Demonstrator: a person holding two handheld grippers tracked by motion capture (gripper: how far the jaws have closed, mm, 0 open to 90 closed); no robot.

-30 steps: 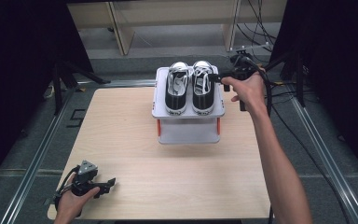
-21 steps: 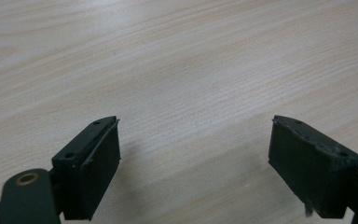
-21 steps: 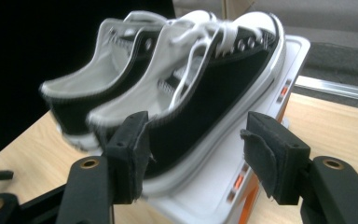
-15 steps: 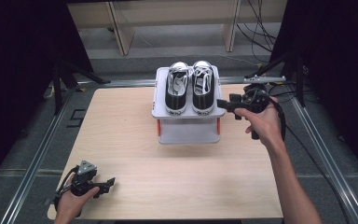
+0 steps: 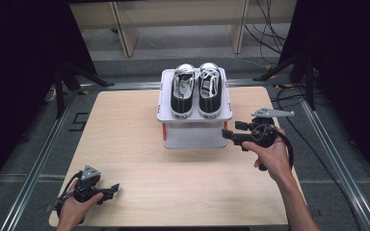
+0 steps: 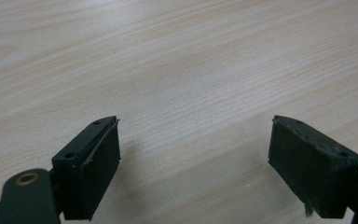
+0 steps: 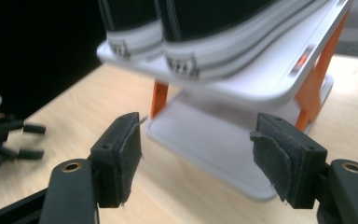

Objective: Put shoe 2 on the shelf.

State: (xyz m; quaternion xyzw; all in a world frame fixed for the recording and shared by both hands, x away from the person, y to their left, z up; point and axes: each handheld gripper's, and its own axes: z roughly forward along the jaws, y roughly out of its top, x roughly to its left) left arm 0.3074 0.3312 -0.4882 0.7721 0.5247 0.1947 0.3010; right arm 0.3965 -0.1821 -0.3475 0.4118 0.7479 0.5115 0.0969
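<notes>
Two sneakers [image 5: 196, 91] atop white rack [image 5: 194, 129], right tool [image 5: 229, 134] beside it

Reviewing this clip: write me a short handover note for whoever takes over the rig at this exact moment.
Right gripper: open, empty, held beside the front right corner of the white shoe rack, jaws pointing at it.
Left gripper: open, empty, resting low at the near left corner of the wooden table.
Pair of black sneakers: side by side on the rack's top shelf, toes facing away; the lower shelf looks empty.
Done: shoes sit on the rack.
Left: likely nothing more than a check; neither gripper holds anything.
</notes>
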